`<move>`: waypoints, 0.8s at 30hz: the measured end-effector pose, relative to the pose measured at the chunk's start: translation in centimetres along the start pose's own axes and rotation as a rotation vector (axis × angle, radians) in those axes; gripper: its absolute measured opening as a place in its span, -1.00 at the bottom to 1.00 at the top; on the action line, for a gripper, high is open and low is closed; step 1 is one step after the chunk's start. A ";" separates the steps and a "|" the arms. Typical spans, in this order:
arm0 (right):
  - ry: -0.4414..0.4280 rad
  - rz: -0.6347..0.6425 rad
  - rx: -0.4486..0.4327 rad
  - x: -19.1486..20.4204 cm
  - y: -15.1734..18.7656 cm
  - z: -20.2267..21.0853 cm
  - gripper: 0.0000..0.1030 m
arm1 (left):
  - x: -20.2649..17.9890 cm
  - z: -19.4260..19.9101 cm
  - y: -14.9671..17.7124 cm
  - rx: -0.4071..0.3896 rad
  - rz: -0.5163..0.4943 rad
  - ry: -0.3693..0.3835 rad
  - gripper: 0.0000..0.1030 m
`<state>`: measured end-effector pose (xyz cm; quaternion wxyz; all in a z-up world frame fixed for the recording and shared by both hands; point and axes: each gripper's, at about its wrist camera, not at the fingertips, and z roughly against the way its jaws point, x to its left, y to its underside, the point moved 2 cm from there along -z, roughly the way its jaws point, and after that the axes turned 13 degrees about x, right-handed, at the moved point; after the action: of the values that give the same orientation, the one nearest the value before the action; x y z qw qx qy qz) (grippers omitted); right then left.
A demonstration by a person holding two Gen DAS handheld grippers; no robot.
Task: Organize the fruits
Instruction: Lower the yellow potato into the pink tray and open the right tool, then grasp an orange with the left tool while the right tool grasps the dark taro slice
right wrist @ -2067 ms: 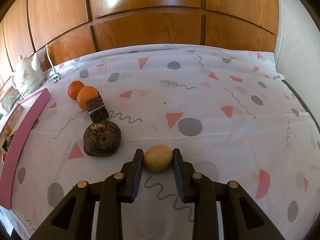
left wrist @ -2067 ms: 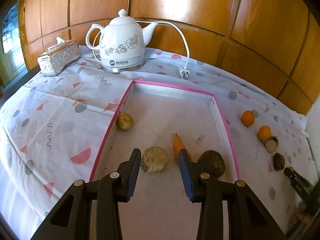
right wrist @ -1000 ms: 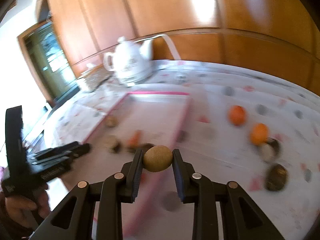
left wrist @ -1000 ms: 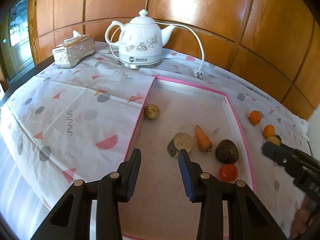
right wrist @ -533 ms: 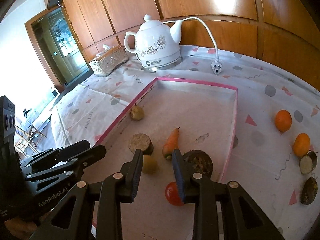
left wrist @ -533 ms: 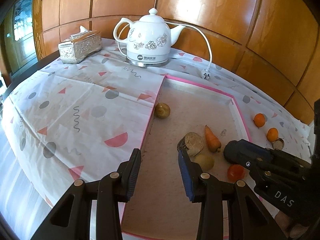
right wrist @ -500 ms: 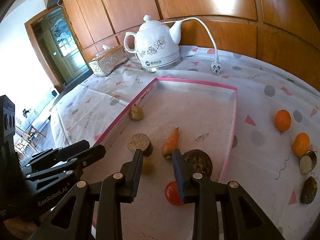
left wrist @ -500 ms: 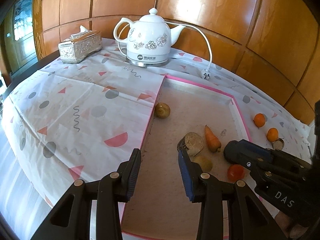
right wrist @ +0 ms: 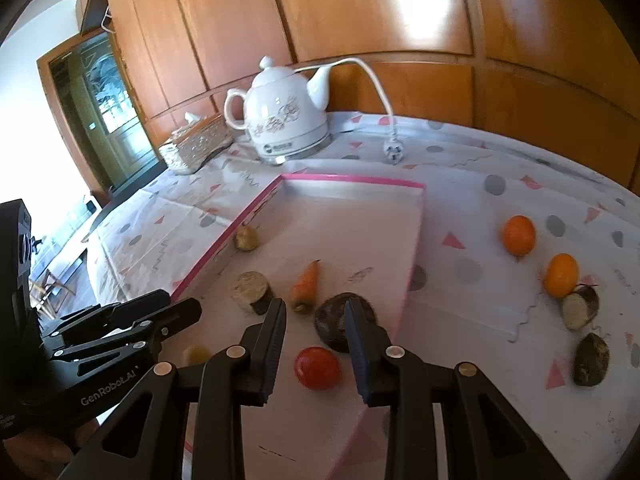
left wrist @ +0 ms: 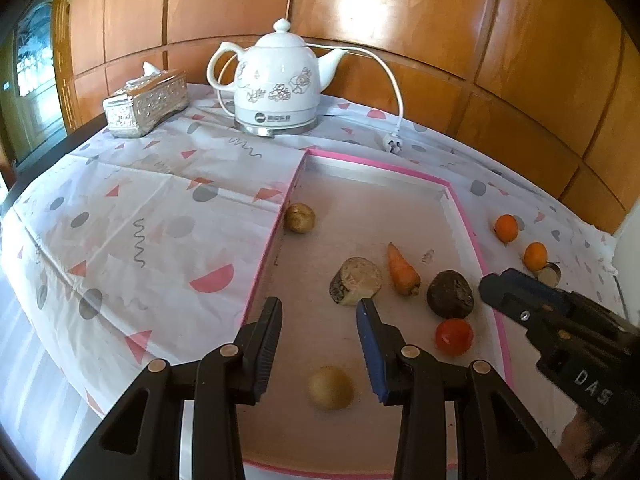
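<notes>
- You face a wall of glossy orange-brown wood panels; in front of it a table wears a white cloth [left wrist: 168, 208] printed with pink triangles, grey dots and squiggles.
- At the far left of that cloth stands a silver embossed tissue box [left wrist: 146, 103], and to its right a white ceramic electric kettle with a flower print [left wrist: 277, 88], its white cord ending in a plug lying on the cloth.
- Your left gripper [left wrist: 319, 314] hovers over the near end of the shallow pink-rimmed tray [left wrist: 466, 216]; its jaws stand apart with nothing between the pads.
- Below that gap, on the tray floor, lies a small round yellow-brown fruit [left wrist: 331, 387], free of either tool.
- Further in along the left rim sits a second small brownish round fruit [left wrist: 299, 218].
- Mid-tray, from left to right: a pale cut root chunk [left wrist: 356, 281], an orange carrot [left wrist: 402, 269], a dark brown knobbly root [left wrist: 450, 294], and nearer you a red tomato [left wrist: 454, 337].
- Your right gripper [right wrist: 315, 319] is above the tray's near right part; its jaws are narrow and grip nothing, with the tomato and dark root seen beyond them.
- On the cloth right of the tray lie two oranges [right wrist: 519, 235], a halved pale root [right wrist: 580, 306] touching the nearer orange, and a dark root piece [right wrist: 591, 359].
</notes>
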<state>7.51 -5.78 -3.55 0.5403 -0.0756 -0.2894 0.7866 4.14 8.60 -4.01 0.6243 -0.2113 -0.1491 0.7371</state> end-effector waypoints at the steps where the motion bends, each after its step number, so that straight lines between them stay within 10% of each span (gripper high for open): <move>1: 0.004 -0.005 -0.006 -0.2 0.1 0.2 -0.41 | -0.2 0.0 0.0 -0.002 -0.007 -0.001 -0.23; 24: 0.131 -0.240 -0.071 -10.6 3.5 4.3 -0.36 | -6.8 -0.1 0.0 0.009 -0.176 0.040 -0.23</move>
<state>7.14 -17.75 -3.94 0.6454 -0.1108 -0.2880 0.6987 5.11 1.88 -3.23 0.6906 -0.2091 -0.1513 0.6756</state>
